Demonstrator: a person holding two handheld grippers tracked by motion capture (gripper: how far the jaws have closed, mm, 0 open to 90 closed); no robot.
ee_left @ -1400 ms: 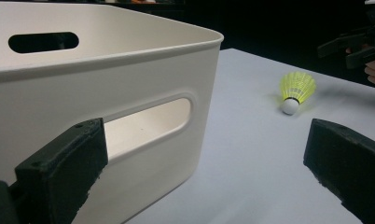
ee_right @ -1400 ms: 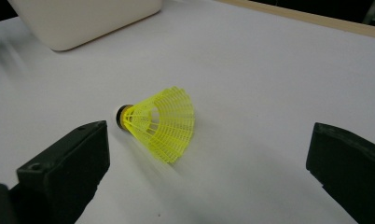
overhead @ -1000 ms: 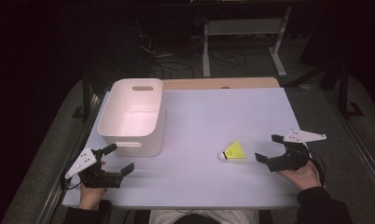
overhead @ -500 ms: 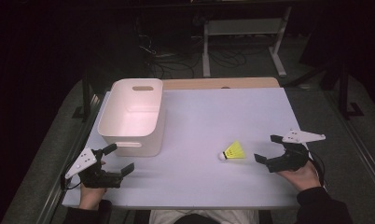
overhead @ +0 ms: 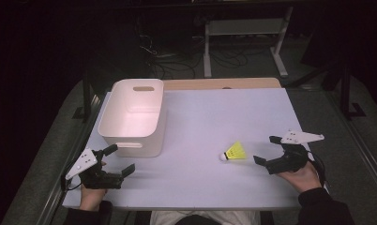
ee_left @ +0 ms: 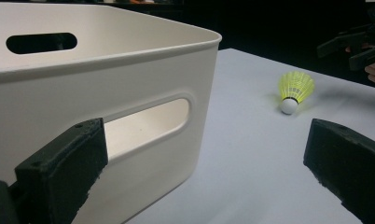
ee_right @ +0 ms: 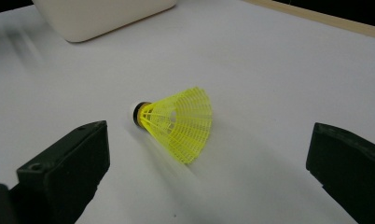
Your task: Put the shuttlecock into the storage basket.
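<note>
Here the shuttlecock (overhead: 235, 152) lies on its side on the white table (overhead: 214, 122), to the right of the white bin (overhead: 134, 117) and well apart from it, its white cork tip pointing back toward the bin. The right gripper (overhead: 266, 151) sits just right of the shuttlecock, low over the table, its jaws spread wide and holding nothing; in the right gripper view the yellow skirt (ee_right: 181, 123) lies between the two jaws but touches neither. The left gripper (overhead: 117, 158) rests near the bin's front left corner, jaws also wide apart and empty. In the left gripper view one jaw stands just before the bin's handle slot (ee_left: 146, 122).
</note>
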